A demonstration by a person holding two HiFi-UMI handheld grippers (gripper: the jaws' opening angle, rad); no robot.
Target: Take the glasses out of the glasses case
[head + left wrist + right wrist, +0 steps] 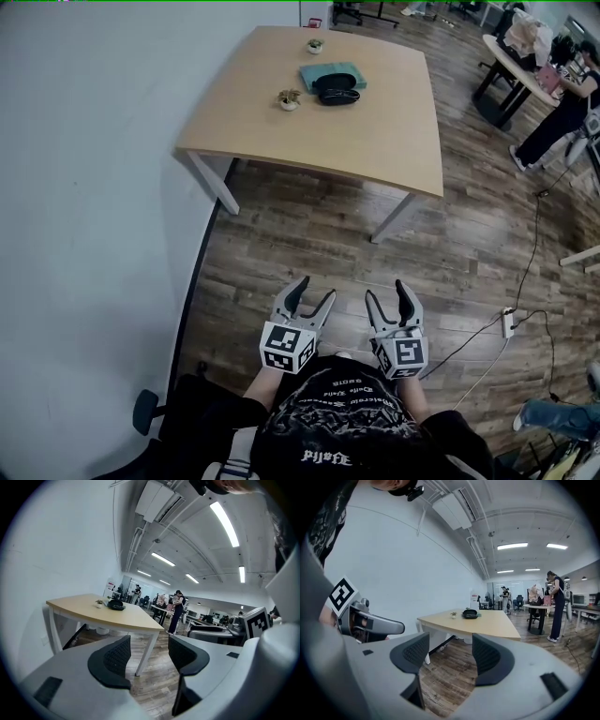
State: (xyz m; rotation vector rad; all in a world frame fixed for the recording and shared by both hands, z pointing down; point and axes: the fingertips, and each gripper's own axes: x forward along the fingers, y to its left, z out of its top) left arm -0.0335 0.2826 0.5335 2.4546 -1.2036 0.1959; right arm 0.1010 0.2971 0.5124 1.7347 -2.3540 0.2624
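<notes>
A black glasses case [337, 92] lies on the light wooden table [375, 141], partly on a teal cloth [332, 72] at the far side. The case looks small in the left gripper view [115, 604] and in the right gripper view [470, 614]. Whether glasses are inside it cannot be made out. Both grippers hang side by side over the wood floor, well short of the table. My left gripper [313, 298] stands open with nothing between its jaws. My right gripper [388, 296] is open and empty too.
Two small potted plants [289, 99] [315, 45] stand on the table near the case. A white wall [84, 187] runs along the left. A power strip and cables [508, 323] lie on the floor at right. People and other desks [525, 56] are at the far right.
</notes>
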